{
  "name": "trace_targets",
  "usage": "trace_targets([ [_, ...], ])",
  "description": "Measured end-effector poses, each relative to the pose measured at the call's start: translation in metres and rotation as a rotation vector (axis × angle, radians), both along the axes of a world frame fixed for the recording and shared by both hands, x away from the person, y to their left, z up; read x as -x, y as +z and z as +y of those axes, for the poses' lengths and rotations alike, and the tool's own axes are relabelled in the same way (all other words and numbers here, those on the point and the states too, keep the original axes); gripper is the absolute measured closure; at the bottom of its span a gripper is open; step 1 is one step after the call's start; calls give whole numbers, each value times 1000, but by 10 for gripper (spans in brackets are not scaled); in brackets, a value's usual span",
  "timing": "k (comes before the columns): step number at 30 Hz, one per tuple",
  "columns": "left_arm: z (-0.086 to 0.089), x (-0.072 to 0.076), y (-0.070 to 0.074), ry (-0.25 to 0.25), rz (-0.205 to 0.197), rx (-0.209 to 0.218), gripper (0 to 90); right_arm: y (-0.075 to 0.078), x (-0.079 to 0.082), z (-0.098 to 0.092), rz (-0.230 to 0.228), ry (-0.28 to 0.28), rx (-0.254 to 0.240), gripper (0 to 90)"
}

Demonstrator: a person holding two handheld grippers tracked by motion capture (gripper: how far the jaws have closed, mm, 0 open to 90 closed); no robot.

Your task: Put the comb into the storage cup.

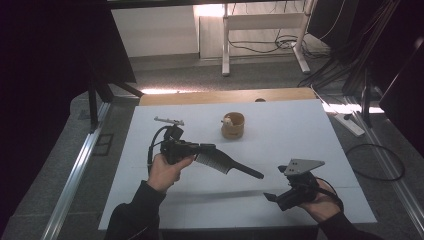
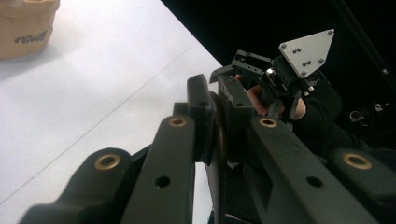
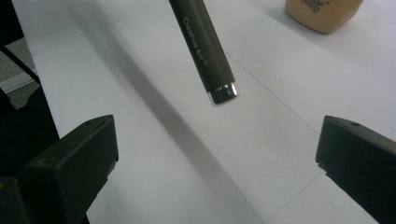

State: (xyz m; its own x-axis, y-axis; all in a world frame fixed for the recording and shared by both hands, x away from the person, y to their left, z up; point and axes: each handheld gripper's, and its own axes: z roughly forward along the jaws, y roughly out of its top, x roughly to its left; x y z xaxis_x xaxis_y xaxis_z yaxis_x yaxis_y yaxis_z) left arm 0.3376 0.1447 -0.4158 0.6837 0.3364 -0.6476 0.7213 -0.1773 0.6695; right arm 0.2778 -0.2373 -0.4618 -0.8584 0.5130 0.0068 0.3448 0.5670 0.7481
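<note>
A black comb [image 1: 226, 164] with a long tapered handle hangs above the white table [image 1: 300, 135]. My left gripper [image 1: 207, 149] is shut on its toothed end, and the handle points right toward my right gripper [image 1: 275, 183]. In the left gripper view the jaws [image 2: 215, 100] press on the comb [image 2: 217, 140], seen edge-on, and the right gripper [image 2: 239, 65] is beyond it. In the right gripper view the handle's metal-capped tip [image 3: 222, 91] floats ahead of my open right gripper [image 3: 217, 154], apart from both jaws.
A tan wooden cup [image 1: 233, 126] holding a small pale object stands at the table's middle back; it is also in the left gripper view [image 2: 25, 28] and the right gripper view [image 3: 322, 14]. A small grey metal piece [image 1: 169, 121] lies at the back left. Cables cover the floor at right.
</note>
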Motion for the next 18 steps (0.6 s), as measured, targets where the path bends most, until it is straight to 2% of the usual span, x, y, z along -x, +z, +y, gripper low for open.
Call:
trace_targets([
  [9, 4, -3, 0, 8, -3, -5, 835, -2, -1, -6, -10, 3, 12, 0],
  [18, 10, -8, 3, 23, -8, 0, 834, -3, -1, -10, 1, -4, 22, 0],
])
